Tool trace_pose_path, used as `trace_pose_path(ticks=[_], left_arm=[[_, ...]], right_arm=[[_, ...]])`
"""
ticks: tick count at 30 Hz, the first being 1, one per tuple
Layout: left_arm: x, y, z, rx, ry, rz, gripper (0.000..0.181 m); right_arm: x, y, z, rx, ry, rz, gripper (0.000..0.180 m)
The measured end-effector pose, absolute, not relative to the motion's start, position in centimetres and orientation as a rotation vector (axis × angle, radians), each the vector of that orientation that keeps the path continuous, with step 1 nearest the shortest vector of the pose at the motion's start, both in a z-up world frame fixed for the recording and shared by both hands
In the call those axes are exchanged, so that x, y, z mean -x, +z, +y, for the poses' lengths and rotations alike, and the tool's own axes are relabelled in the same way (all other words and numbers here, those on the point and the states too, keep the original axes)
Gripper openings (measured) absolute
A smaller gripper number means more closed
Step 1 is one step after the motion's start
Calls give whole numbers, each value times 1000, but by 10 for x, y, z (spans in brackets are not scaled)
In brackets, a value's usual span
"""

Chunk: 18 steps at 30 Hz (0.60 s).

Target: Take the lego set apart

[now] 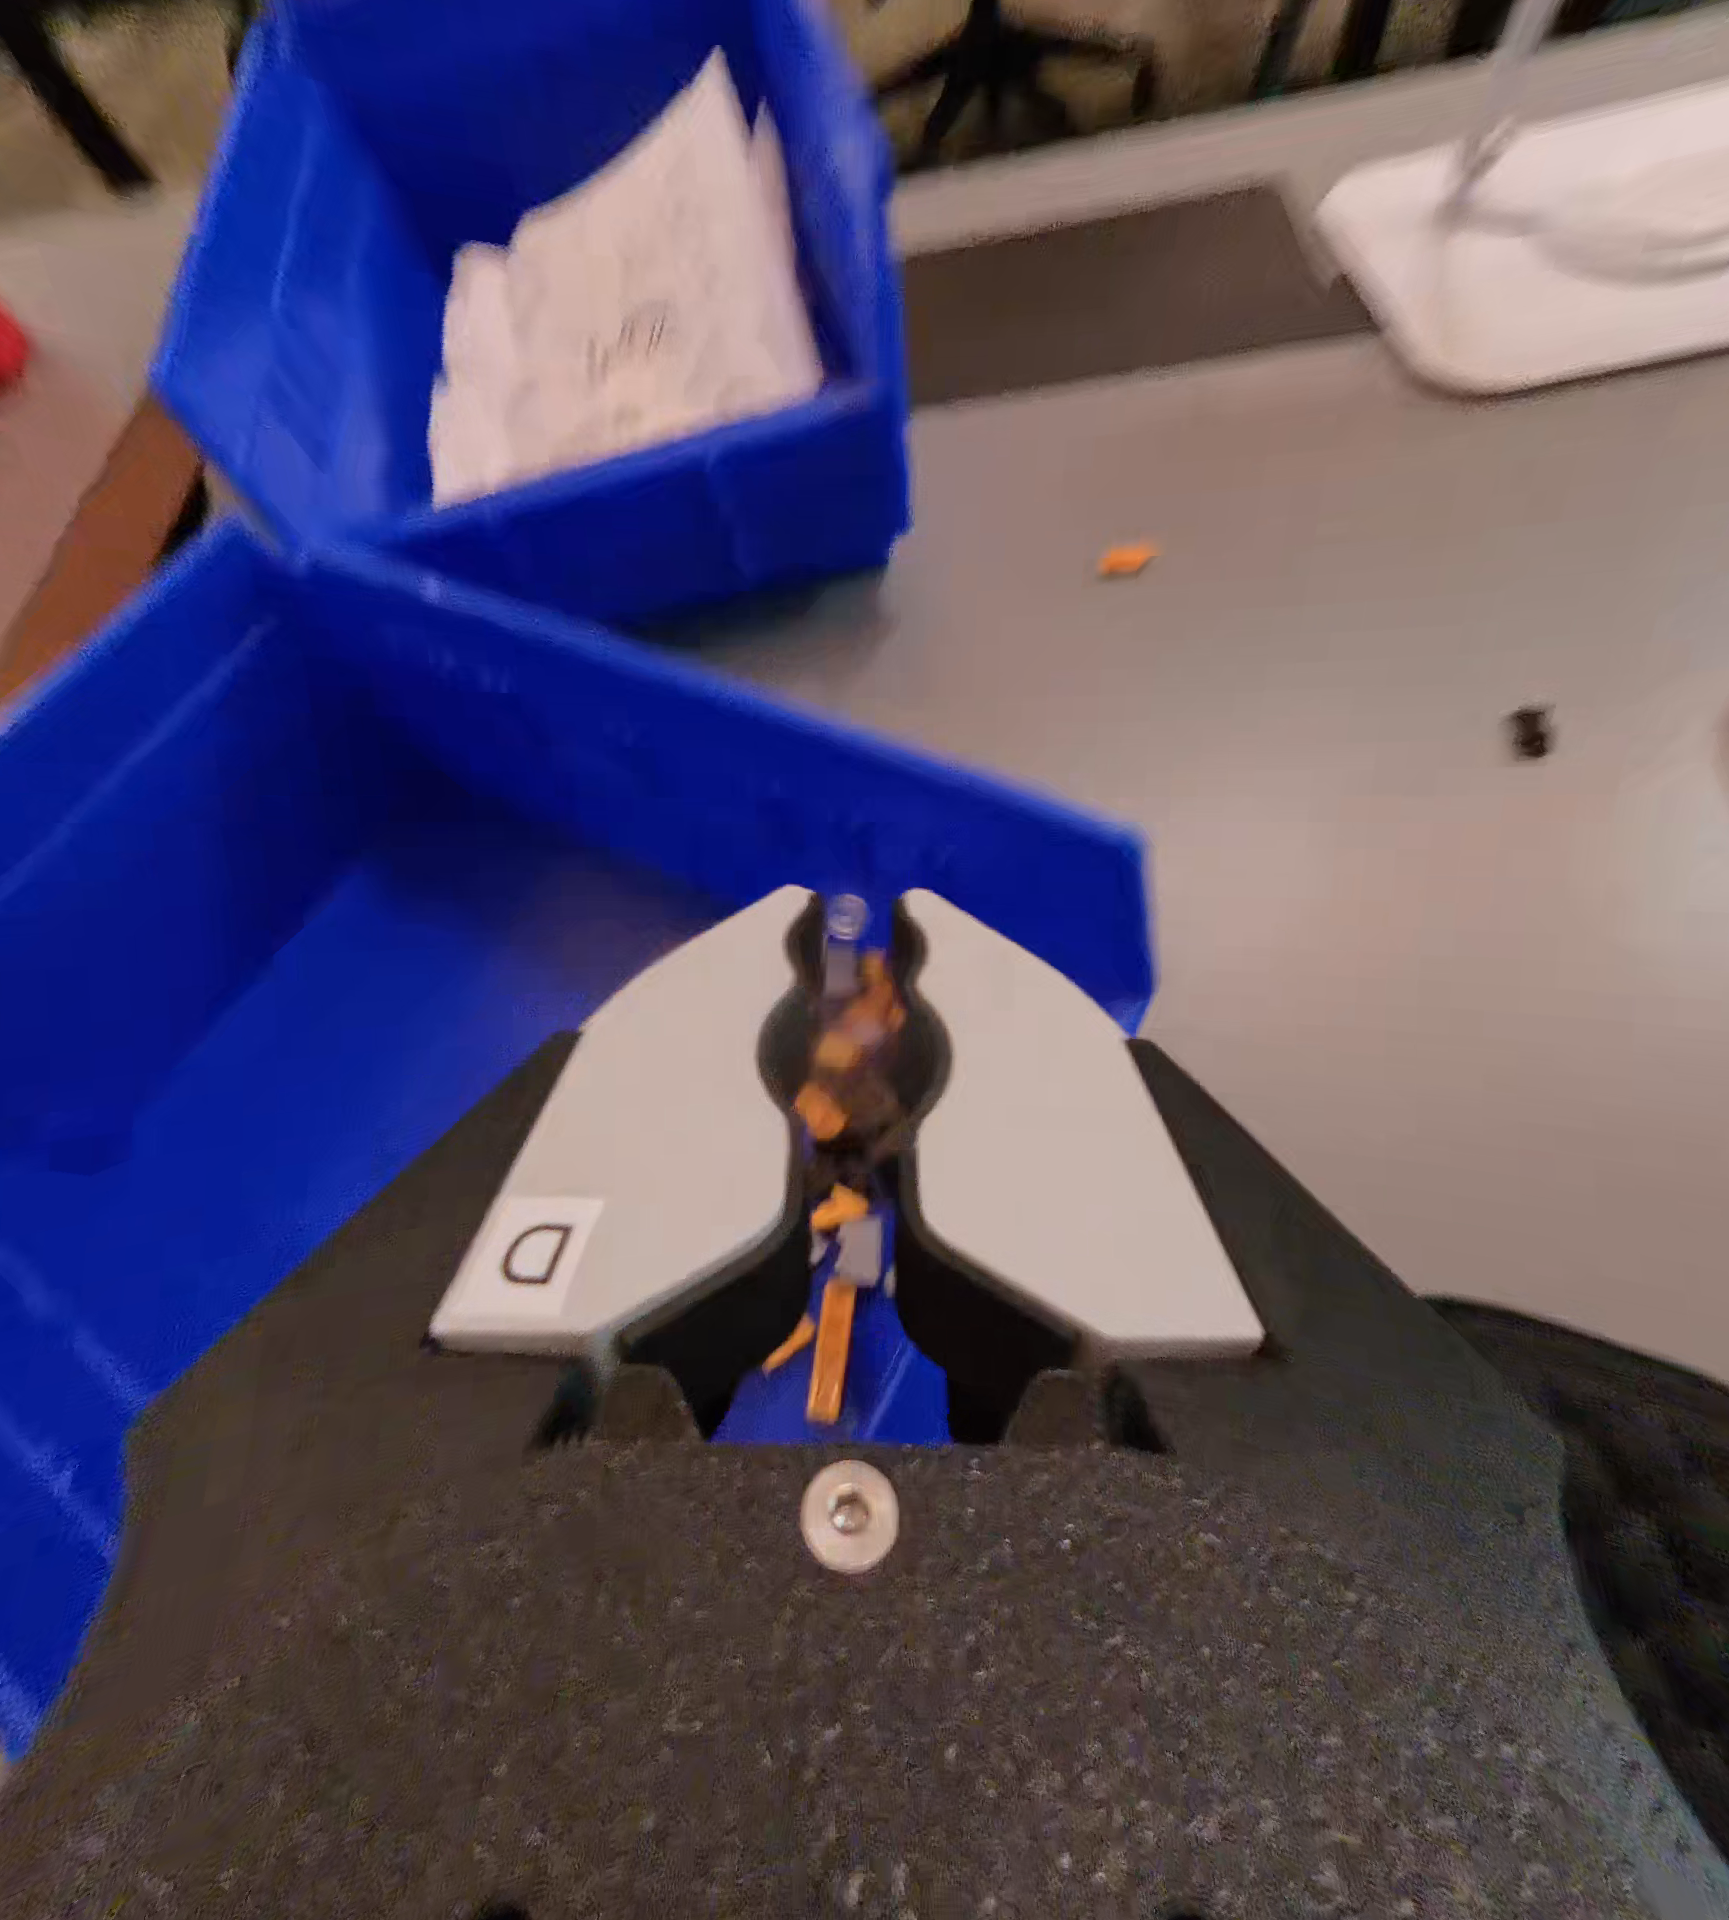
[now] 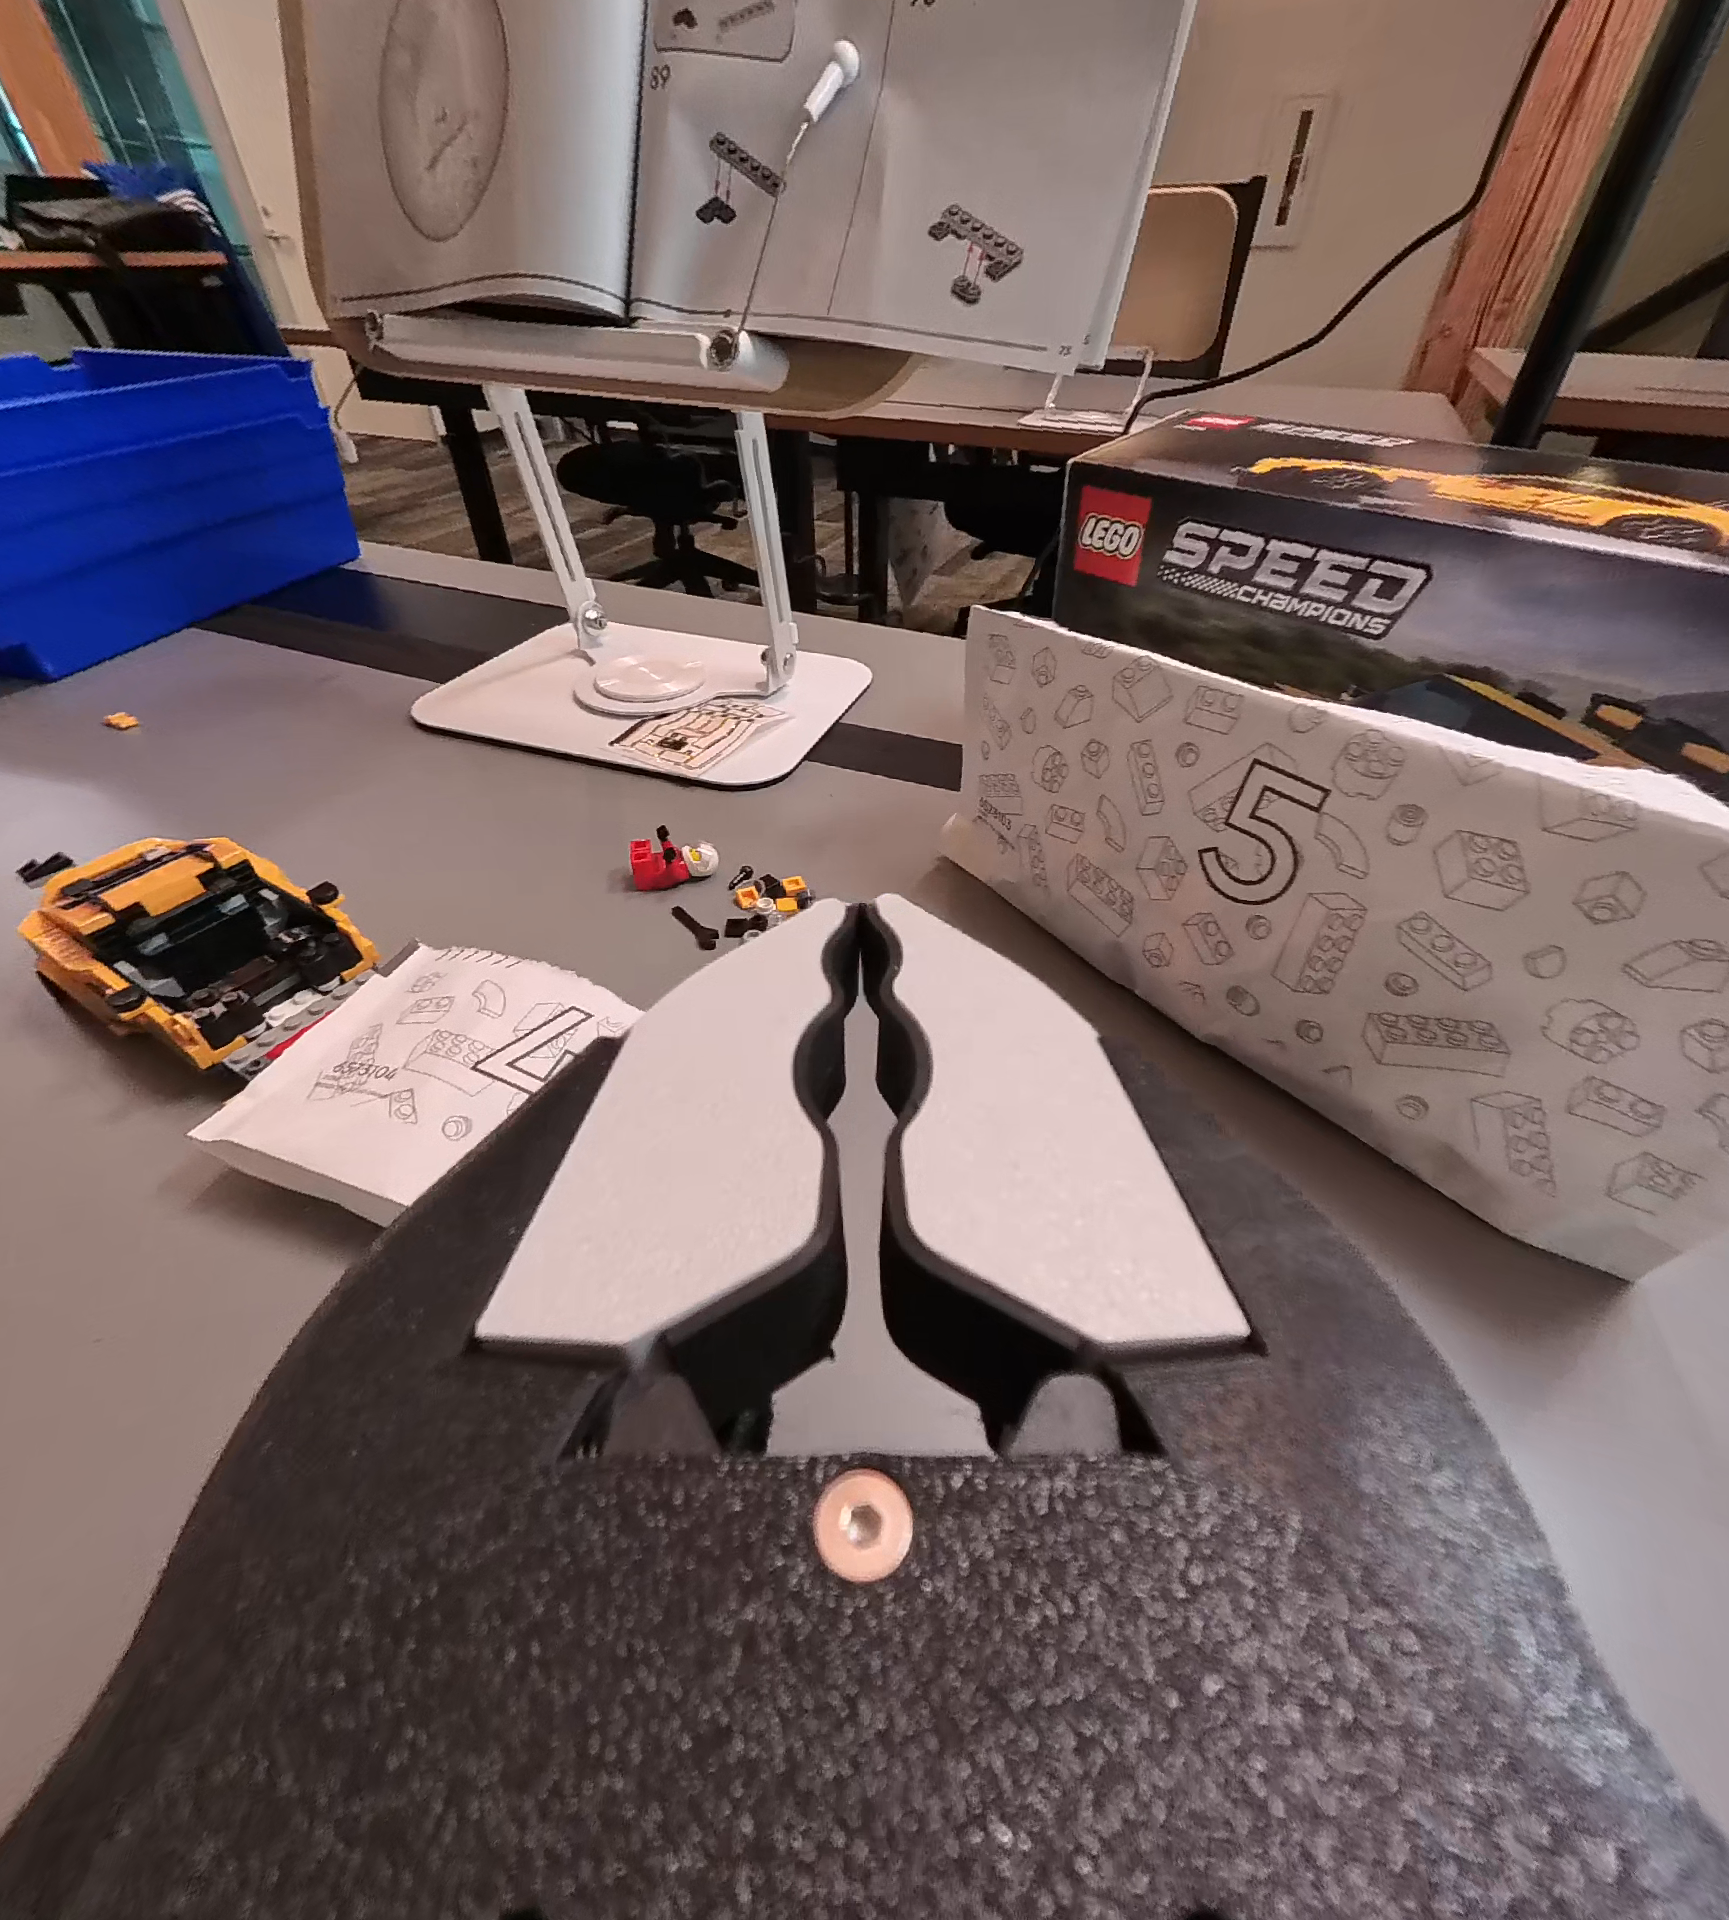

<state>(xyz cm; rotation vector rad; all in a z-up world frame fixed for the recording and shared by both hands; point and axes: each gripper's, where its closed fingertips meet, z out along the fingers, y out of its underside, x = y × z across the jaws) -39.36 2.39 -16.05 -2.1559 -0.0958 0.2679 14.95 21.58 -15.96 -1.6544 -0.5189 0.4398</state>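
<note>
1. While the left gripper is held over the near blue bin, a small cluster of orange, black and grey lego pieces is pinched between its jaws, which are closed to a narrow gap around it; the view is blurred, so the pieces cannot be told apart.
2. A second blue bin holding white paper bags is seen behind the first, and a lone orange piece lies on the grey table to the right.
3. The right gripper is held above the table with its jaws pressed together and nothing between them.
4. The partly dismantled yellow lego car is seen well left of the right jaws, resting partly on a flat paper bag.
5. A red minifigure and loose small pieces are found just beyond the right fingertips.
6. A numbered paper bag is leaned against the set box at the right, and an open instruction booklet is propped on a white stand behind.
</note>
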Motion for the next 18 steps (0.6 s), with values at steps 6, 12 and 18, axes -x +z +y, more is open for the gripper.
trace_pose_path(ticks=[6,12,18], left_arm=[[408,-186,7,2248,283,-180,32],[368,-158,27,2145,232,-48,34],[248,-185,81,2176,-91,285,25]], right_arm=[[-148,-161,216,1657,439,-525,0],[-148,-161,216,1653,443,-527,0],[-149,-158,215,1642,436,-525,0]])
